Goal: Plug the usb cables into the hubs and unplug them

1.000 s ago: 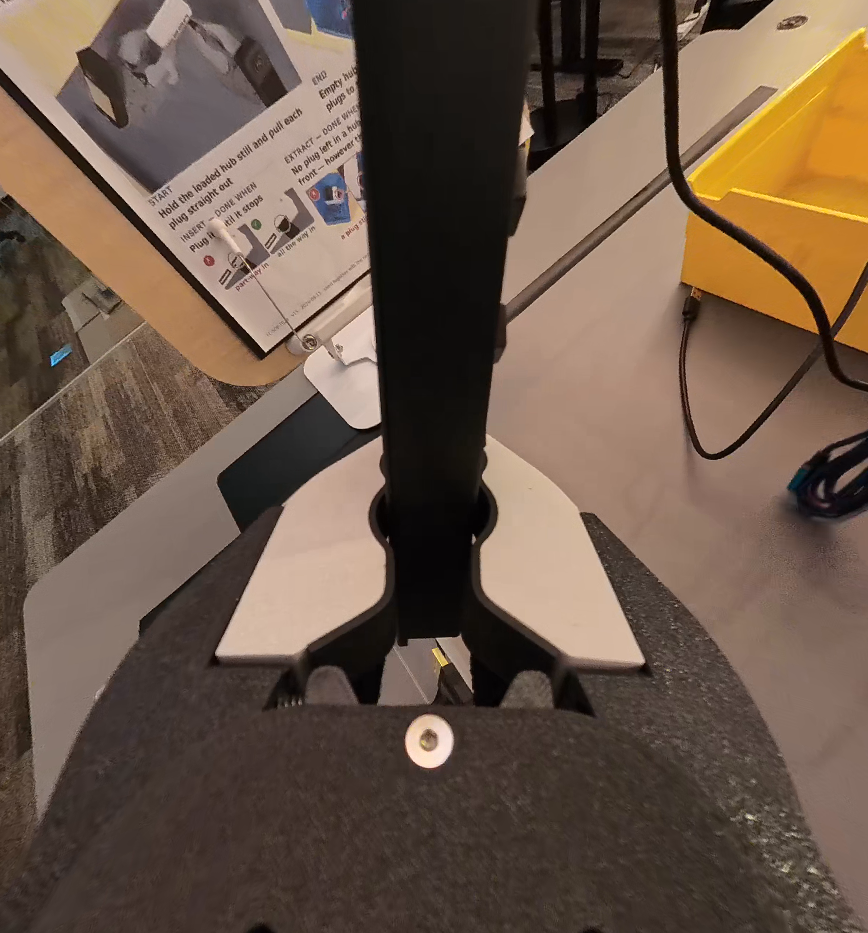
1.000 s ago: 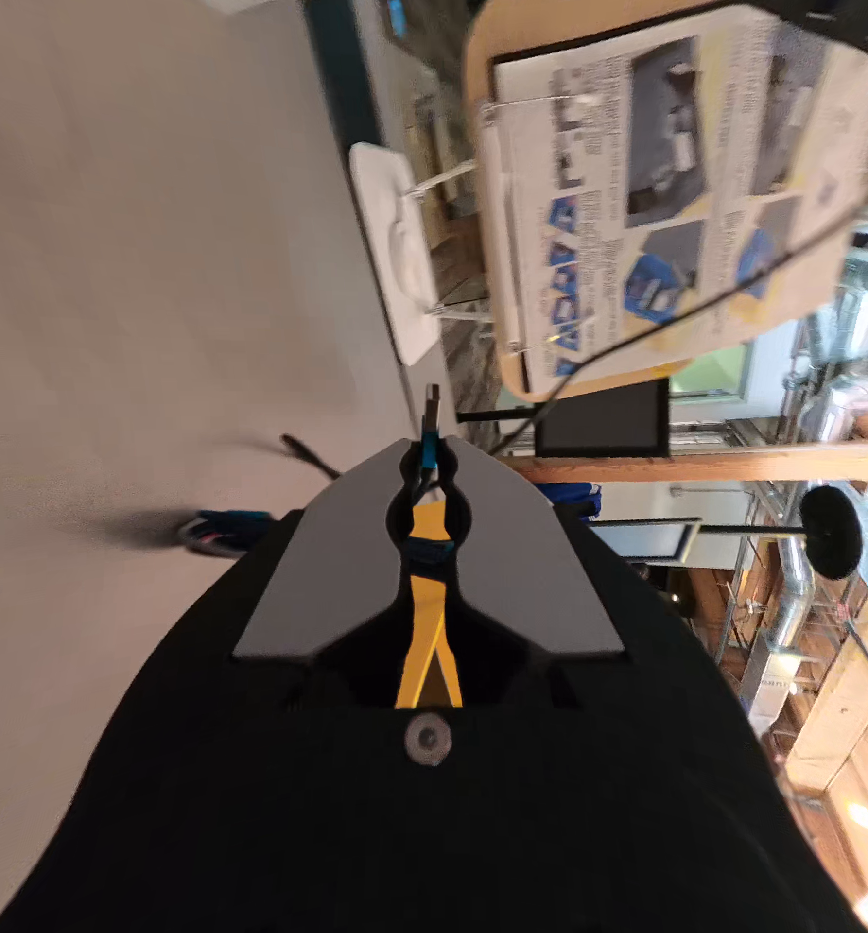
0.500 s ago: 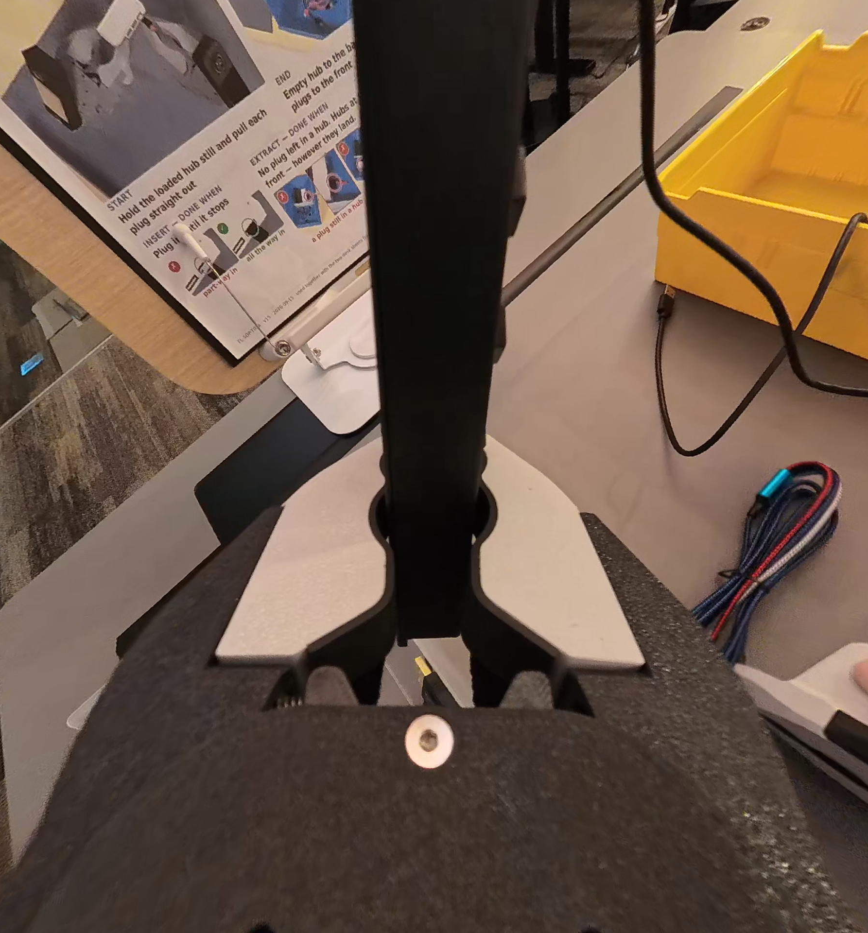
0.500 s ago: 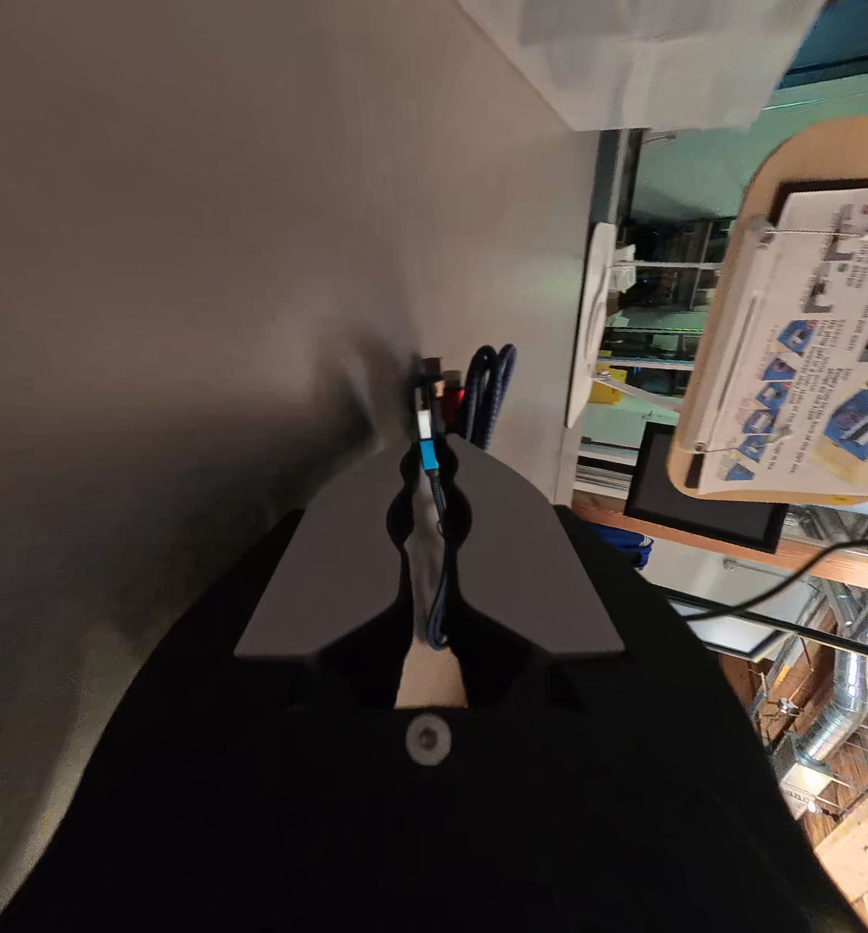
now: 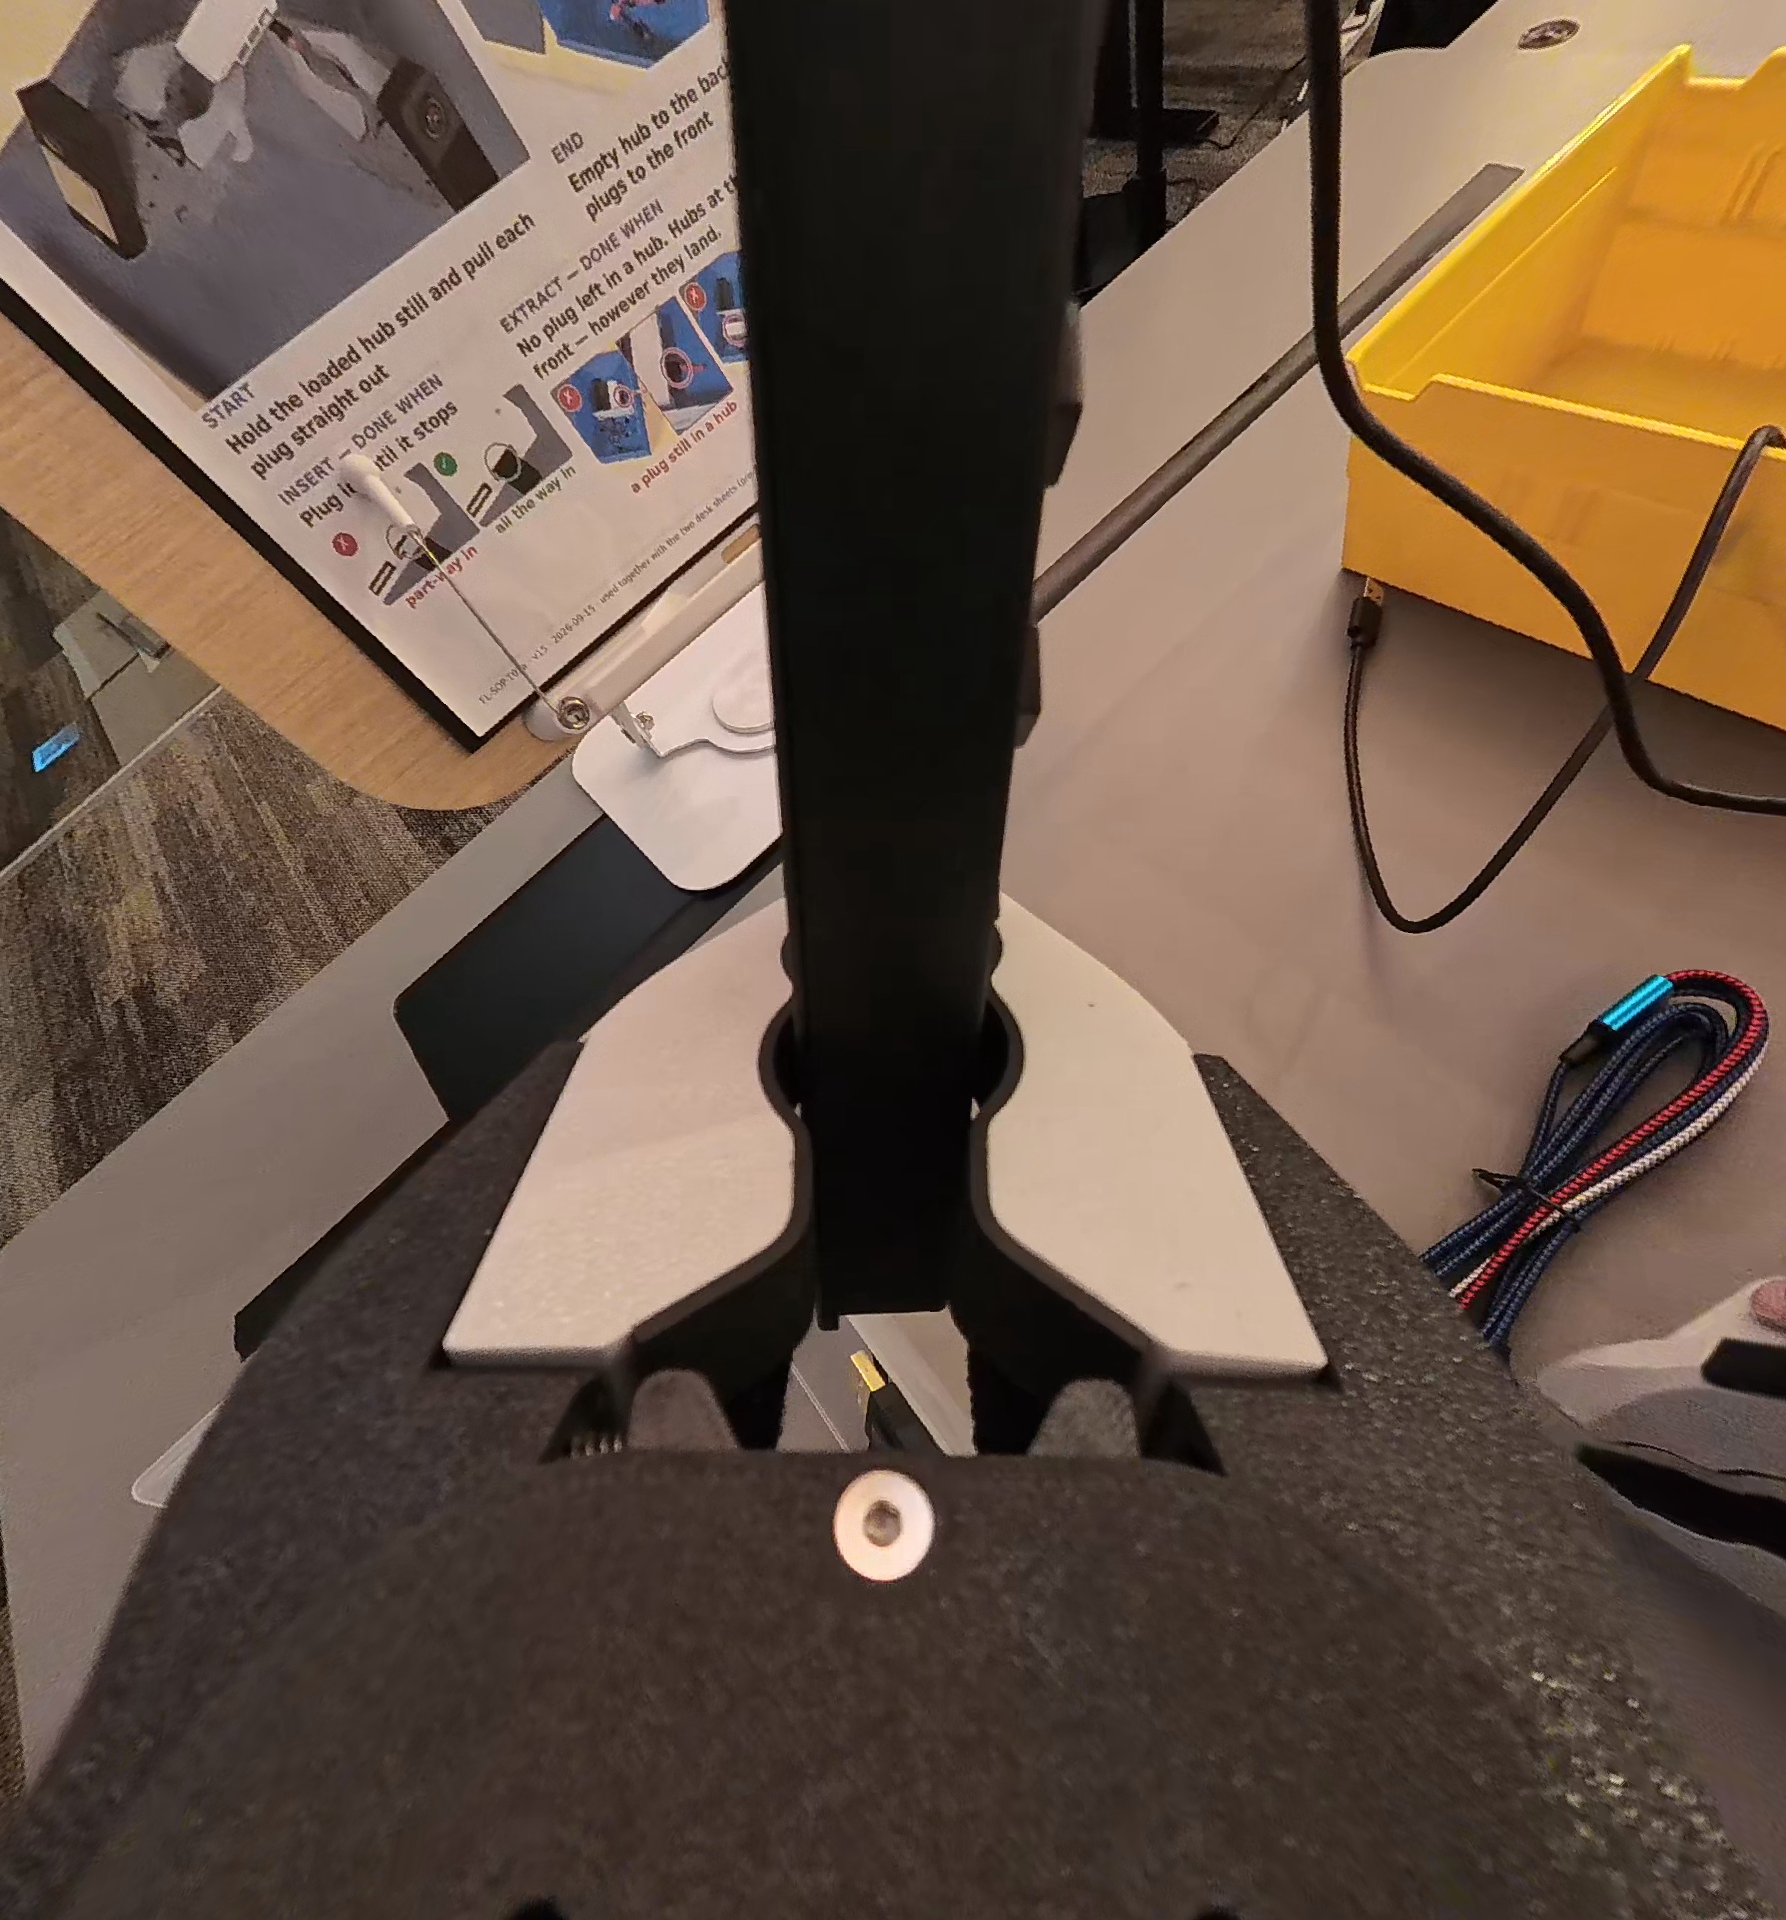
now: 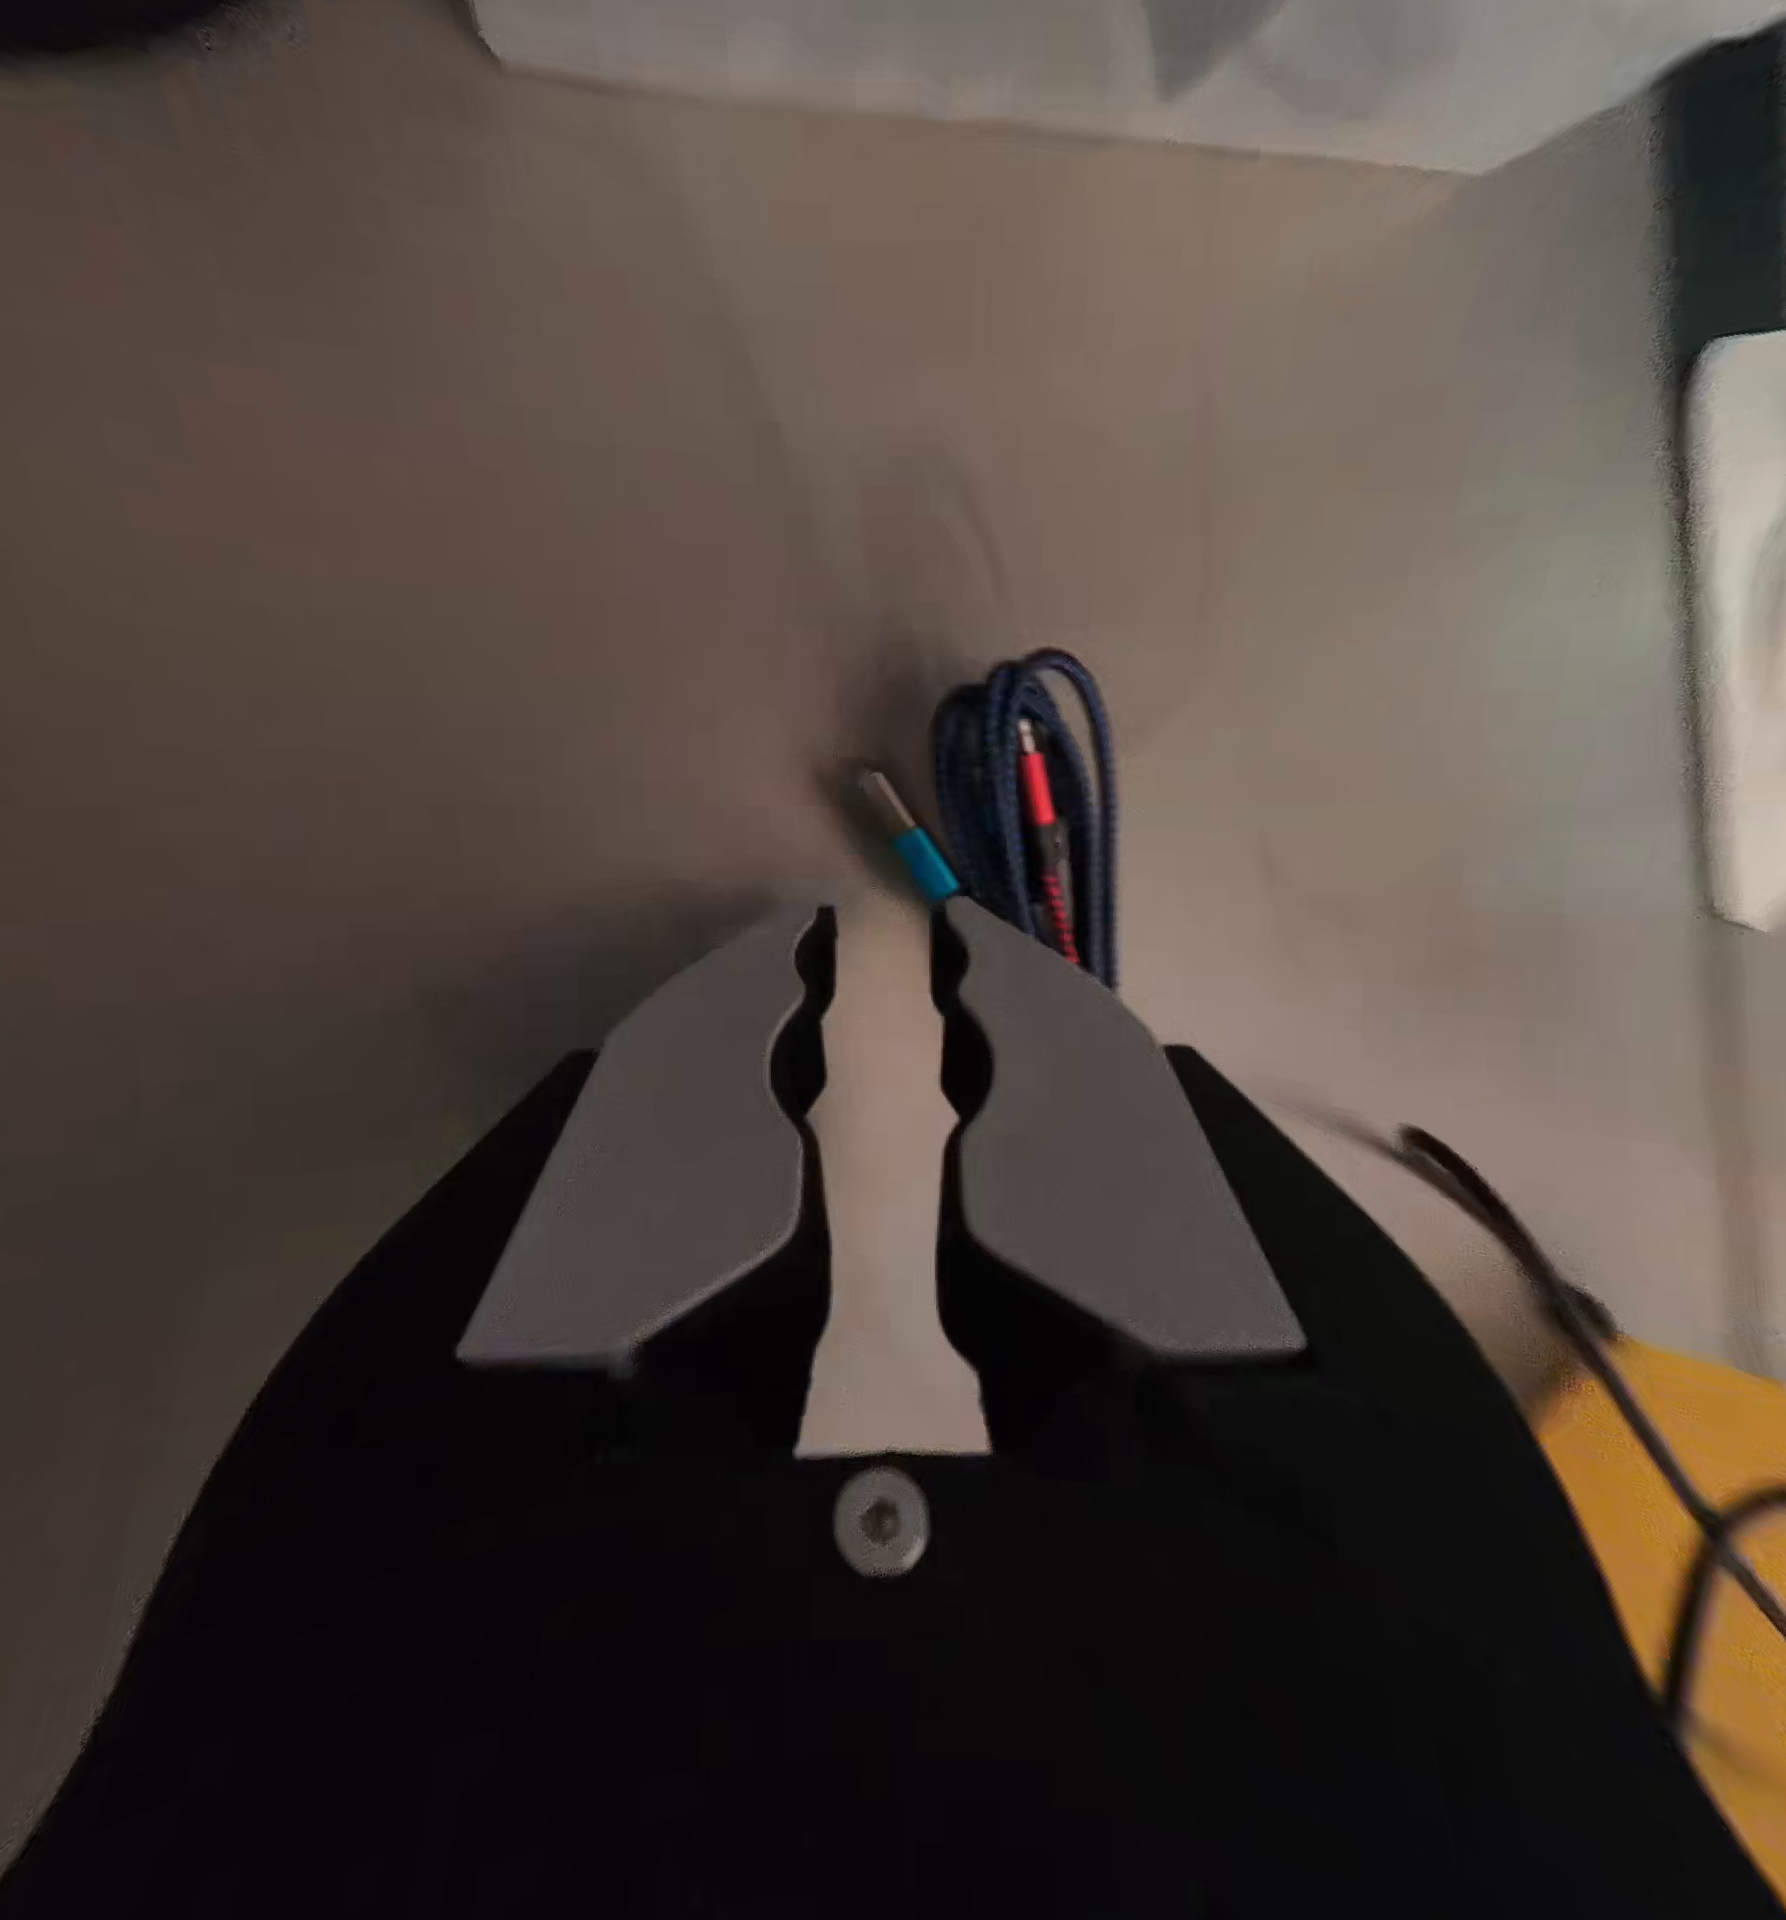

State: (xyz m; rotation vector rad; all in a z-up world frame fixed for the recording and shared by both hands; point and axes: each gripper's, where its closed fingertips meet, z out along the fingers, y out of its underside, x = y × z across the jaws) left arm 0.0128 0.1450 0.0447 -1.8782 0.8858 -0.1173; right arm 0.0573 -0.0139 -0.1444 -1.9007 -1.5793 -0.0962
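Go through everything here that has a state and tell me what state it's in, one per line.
Left gripper: shut on the black hub.
Black hub: held upright.
Right gripper: open, empty.
Braided cable bundle: coiled, lying on the table, unplugged.
Yellow bin: black cable trailing over its wall.

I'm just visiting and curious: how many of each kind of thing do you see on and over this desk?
Grippers: 2, left and right
Black hub: 1
Yellow bin: 1
Braided cable bundle: 1
Black cable strands: 2, one hanging and one lying
Instruction sheet: 1
Total: 8
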